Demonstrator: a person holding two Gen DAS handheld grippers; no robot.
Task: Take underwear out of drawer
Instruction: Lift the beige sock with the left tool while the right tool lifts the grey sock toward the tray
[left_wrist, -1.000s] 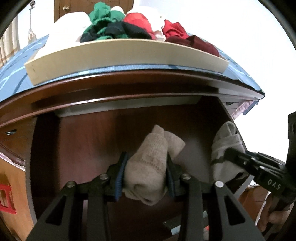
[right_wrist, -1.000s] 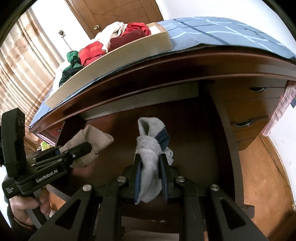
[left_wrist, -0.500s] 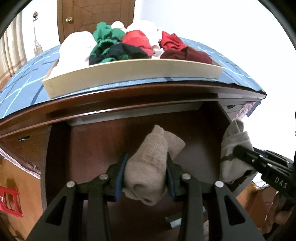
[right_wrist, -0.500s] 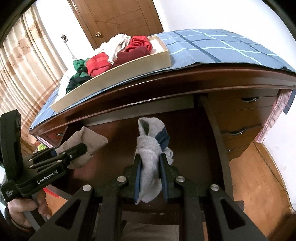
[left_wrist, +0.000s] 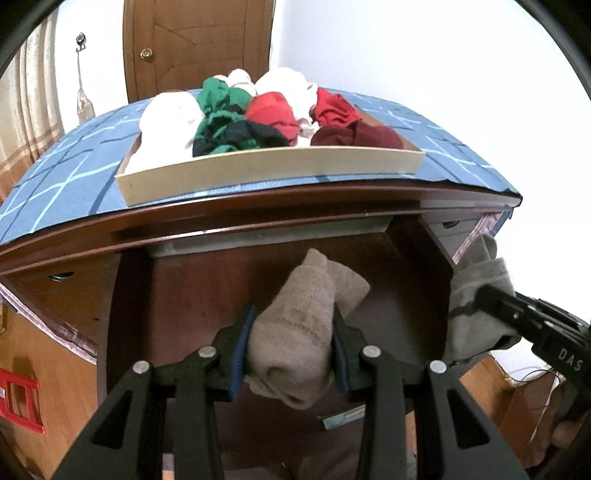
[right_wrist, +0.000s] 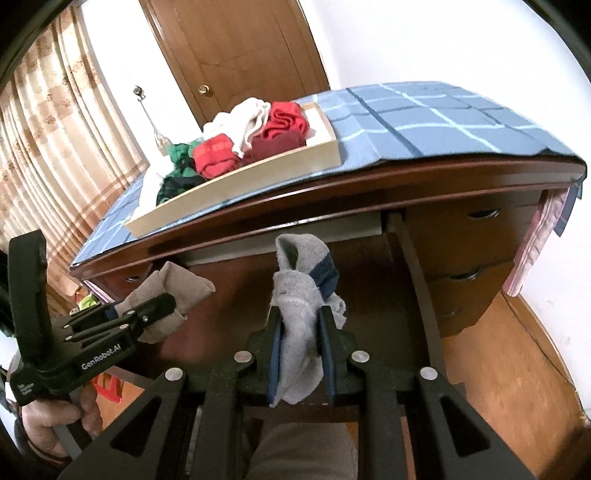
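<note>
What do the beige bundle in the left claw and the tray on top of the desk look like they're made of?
Beige bundle: soft knitted fabric, likely cotton or wool blend; ribbed stitch rows show, matte. Tray: pale unvarnished wood or board, matte, with flat, thin walls; which, I cannot tell.

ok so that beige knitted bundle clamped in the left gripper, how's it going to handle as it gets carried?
The beige knitted bundle looks soft: it bulges and sags around the left gripper, so expect flopping. It is probably light, as the pinch alone seems to hold it. The knit likely grips the blue pads, so slipping seems unlikely.
</note>
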